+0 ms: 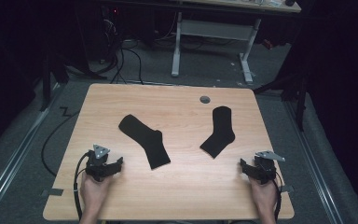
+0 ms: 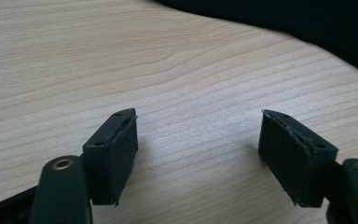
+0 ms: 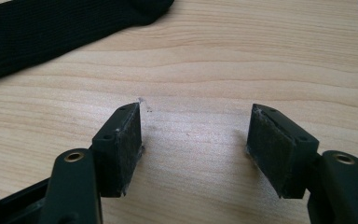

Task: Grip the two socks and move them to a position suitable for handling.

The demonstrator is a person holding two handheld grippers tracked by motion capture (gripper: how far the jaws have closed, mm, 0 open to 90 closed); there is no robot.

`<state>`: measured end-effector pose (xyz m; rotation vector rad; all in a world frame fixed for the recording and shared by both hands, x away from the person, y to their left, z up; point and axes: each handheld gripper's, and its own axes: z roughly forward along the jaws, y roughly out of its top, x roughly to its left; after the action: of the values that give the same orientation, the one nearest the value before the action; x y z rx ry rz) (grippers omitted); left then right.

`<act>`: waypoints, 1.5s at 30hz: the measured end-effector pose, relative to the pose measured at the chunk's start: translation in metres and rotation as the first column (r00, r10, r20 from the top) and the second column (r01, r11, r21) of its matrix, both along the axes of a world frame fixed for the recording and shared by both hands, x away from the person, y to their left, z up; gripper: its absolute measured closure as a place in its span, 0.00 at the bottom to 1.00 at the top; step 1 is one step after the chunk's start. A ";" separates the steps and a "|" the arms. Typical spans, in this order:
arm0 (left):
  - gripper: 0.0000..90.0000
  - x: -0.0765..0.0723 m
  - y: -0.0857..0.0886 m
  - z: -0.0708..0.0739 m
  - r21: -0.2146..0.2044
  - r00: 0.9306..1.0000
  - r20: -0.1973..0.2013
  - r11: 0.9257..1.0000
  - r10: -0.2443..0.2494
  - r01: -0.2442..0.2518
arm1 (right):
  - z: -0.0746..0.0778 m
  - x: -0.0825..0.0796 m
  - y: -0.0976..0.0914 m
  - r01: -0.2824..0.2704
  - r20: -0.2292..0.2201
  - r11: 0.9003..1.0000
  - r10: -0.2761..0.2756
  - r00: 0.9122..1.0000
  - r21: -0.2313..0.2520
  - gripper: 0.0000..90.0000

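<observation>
- Left claw spread wide, gripping nothing, resting low on the counter near the front left; left sock flat just beyond, toward the middle.
- Right claw likewise spread and bare, near the front right; right sock flat farther in, well apart from its twin.
- Best started at the cuff nearest each claw.
- Should slide one pad under the fabric edge, then pinch both layers.
- Worth lifting gently to avoid dragging or bunching.
</observation>
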<state>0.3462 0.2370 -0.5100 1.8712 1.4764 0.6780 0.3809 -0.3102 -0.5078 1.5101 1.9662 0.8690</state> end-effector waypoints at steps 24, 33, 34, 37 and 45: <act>0.33 -0.001 0.000 0.000 -0.008 1.000 0.001 1.000 -0.008 0.008 | 0.000 -0.001 -0.001 -0.011 -0.001 1.000 0.011 1.000 0.004 0.39; 0.33 -0.002 -0.001 0.000 -0.008 0.999 0.000 0.999 -0.037 0.037 | 0.000 -0.001 0.000 -0.013 0.000 1.000 0.013 1.000 0.001 0.39; 0.34 -0.002 -0.001 0.000 -0.008 0.999 0.001 0.999 -0.034 0.034 | 0.000 -0.001 0.000 -0.013 0.000 1.000 0.013 1.000 0.001 0.39; 0.35 -0.001 -0.001 0.000 -0.007 0.999 0.000 0.999 -0.034 0.034 | 0.000 -0.001 0.000 -0.013 -0.001 1.000 0.013 1.000 0.001 0.39; 0.36 0.000 0.004 0.002 -0.011 1.000 -0.010 1.000 0.002 -0.002 | 0.000 -0.001 0.000 -0.013 -0.001 1.000 0.013 1.000 0.000 0.39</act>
<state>0.3465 0.2406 -0.5079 1.8676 1.4860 0.6611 0.3803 -0.3103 -0.5078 1.4997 1.9782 0.8744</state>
